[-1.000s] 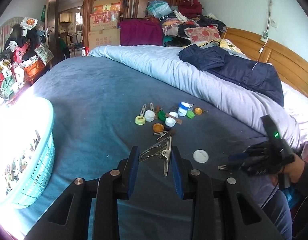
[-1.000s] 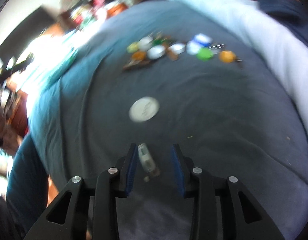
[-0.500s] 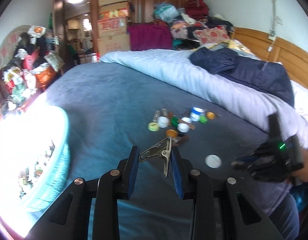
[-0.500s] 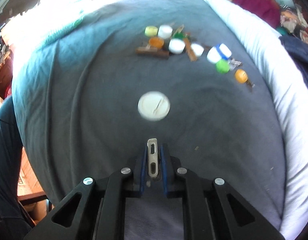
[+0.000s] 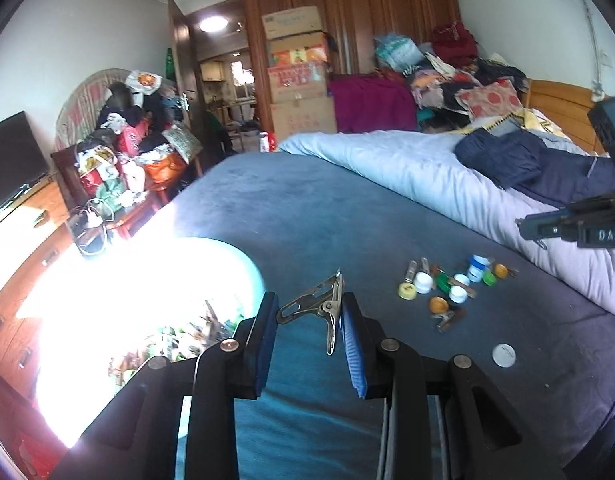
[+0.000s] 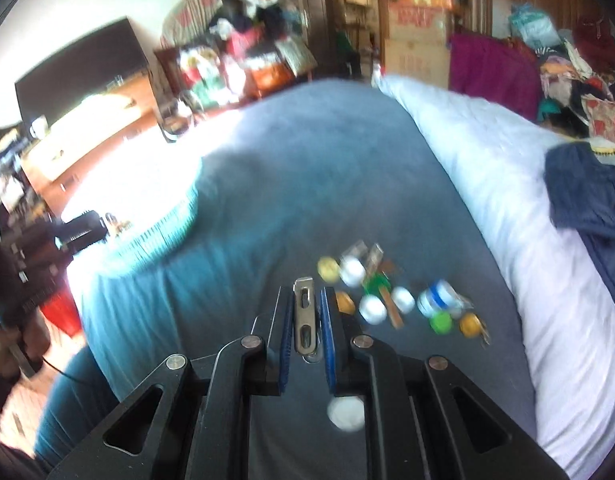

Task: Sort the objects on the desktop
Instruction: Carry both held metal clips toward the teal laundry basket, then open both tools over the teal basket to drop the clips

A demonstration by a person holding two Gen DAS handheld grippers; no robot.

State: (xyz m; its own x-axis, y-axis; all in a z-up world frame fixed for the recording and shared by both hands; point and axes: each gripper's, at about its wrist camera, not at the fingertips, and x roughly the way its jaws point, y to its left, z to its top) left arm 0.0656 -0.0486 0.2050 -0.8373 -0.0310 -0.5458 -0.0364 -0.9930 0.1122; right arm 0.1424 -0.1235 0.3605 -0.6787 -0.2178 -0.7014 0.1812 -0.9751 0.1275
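Observation:
My left gripper (image 5: 309,312) is shut on a metal spring clip (image 5: 321,306) and holds it above the blue bedspread, beside the turquoise basket (image 5: 243,276). My right gripper (image 6: 304,312) is shut on a small flat metal clip (image 6: 304,316), lifted above the bed; it also shows in the left wrist view (image 5: 563,230). A cluster of bottle caps and small items (image 5: 451,286) lies on the bedspread, also seen in the right wrist view (image 6: 391,300). A white round lid (image 5: 503,355) lies apart from it.
The basket (image 6: 155,232) holds several small items, washed out by sunlight. A pale duvet (image 5: 427,176) and a navy jacket (image 5: 539,164) lie along the right of the bed. Cluttered furniture stands beyond the left bed edge.
My right gripper closed on the small metal clip and lifted it off the bed. My left gripper carried the spring clip left toward the basket.

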